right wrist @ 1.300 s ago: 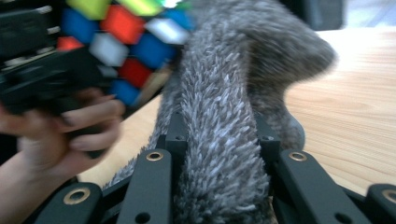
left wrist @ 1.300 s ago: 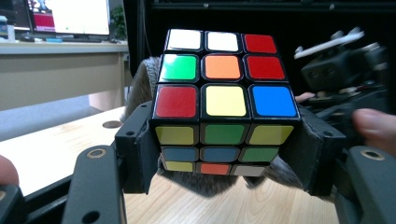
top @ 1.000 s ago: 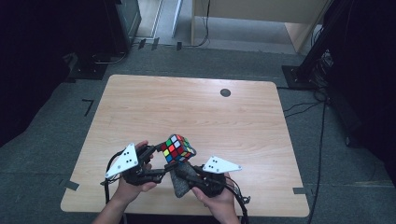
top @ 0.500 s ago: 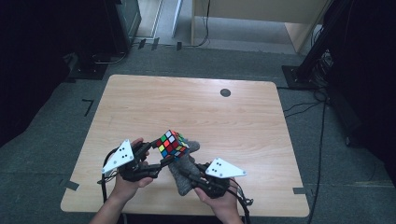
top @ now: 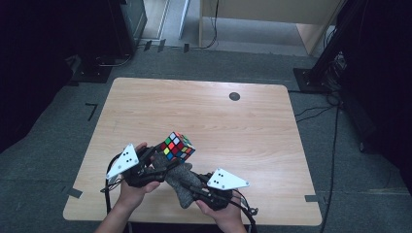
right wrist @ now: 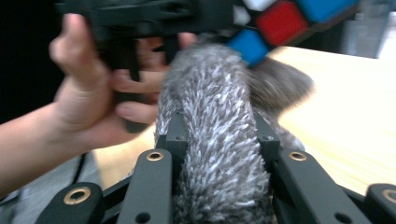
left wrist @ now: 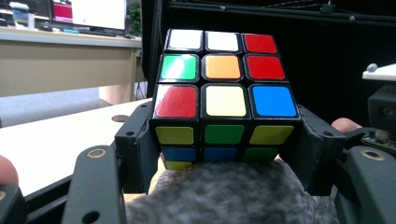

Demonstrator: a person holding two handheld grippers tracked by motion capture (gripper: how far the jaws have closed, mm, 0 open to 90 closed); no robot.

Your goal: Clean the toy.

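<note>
Holding a puzzle cube [top: 178, 146] tight between the jaws of the left hand-held gripper [top: 154, 158], up in the air above the near left part of the wooden counter [top: 252, 131]. Squeezing a fuzzy grey cloth [top: 180, 182] with the right hand-held gripper [top: 192, 187], jaws pressing on both sides of it. Pushing the top of the cloth up against the bottom of the cube, so the two are touching. Showing red, white, orange, green, blue and yellow squares on the cube [left wrist: 224, 93] in the left gripper view, with the grey cloth [left wrist: 233, 191] lying just under it. Showing the cloth [right wrist: 212, 140] standing up between the black jaws in the right gripper view, with the other hand [right wrist: 93, 102] gripping its tool just to the left. Sitting far off on the counter, a small dark round spot [top: 234, 96].
</note>
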